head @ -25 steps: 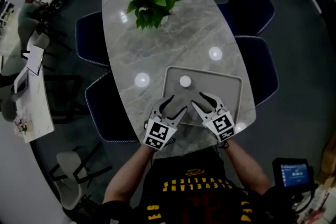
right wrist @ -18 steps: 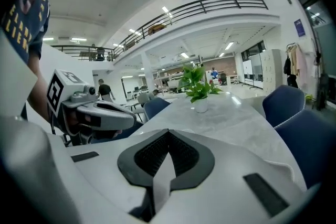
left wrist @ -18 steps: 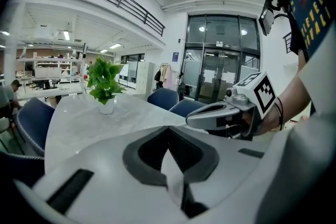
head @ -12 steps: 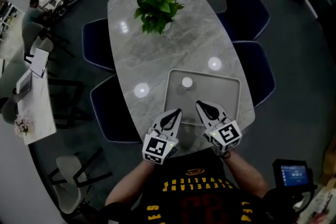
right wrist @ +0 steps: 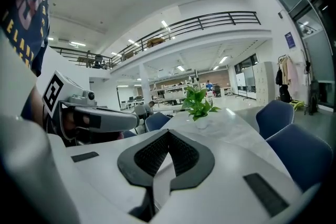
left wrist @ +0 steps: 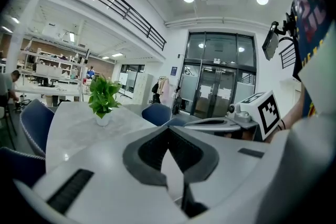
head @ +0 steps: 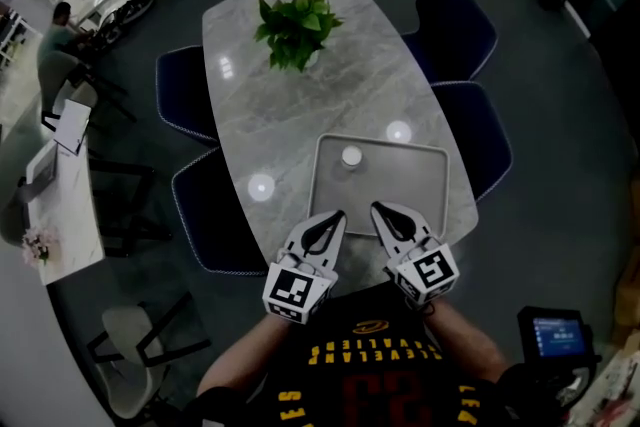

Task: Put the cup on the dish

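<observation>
No cup and no dish show in any view. A grey square tray (head: 432, 187) lies on the marble table (head: 300, 105) near its front end; a small bright round spot sits on its far part, and I cannot tell whether it is a thing or a lamp's reflection. My left gripper (head: 338, 215) hovers over the table's front edge, just left of the tray's near corner, shut and empty. My right gripper (head: 378, 208) hangs beside it over the tray's near rim, also shut and empty. Each gripper view shows its own closed jaws (left wrist: 168, 129) (right wrist: 168, 134) pointing level along the table.
A potted green plant (head: 295, 27) stands at the table's far end. Dark blue chairs stand on the right (head: 455, 30) and on the left (head: 205, 215). A person (head: 55, 40) sits at a desk far left. Other bright spots on the marble look like lamp reflections.
Both grippers' jaws were open over the tray's near part a second ago and are now shut with nothing in them. Both hands have drawn back toward me and risen.
</observation>
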### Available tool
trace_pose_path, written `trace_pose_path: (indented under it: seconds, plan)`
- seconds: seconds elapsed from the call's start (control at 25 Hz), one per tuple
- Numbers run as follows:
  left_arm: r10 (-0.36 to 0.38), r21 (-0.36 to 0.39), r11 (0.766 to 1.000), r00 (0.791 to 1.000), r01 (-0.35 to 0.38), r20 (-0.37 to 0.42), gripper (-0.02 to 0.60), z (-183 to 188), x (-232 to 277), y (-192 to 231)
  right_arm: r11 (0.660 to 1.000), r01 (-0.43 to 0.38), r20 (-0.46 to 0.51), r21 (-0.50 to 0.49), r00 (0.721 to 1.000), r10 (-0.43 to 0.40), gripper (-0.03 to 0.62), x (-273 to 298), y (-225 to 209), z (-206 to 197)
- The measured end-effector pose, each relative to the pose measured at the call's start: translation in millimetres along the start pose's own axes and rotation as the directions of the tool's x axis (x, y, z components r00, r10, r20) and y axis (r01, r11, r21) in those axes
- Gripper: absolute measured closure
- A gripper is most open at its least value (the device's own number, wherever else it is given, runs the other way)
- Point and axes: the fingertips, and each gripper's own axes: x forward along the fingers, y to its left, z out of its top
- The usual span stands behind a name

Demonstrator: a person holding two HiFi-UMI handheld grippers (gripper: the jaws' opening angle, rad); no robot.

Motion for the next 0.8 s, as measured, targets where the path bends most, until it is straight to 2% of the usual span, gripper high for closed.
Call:
trace_pose_path:
  seconds: [0.44,0.8]
  plan:
    - [-0.029,-0.013,1.000,0.999,0.029,-0.015,0.580,17,-22,-21,0.999,0.048,0.059,0.024,0.997,-0.049,0.588,-26,24,28]
    - [-0.061,-0.015,0.998,0.998,0.061,-0.006,0.581,15,-46,-26,0.999,0.049,0.085,0.024,0.995,-0.051,0.588,-25,56,28]
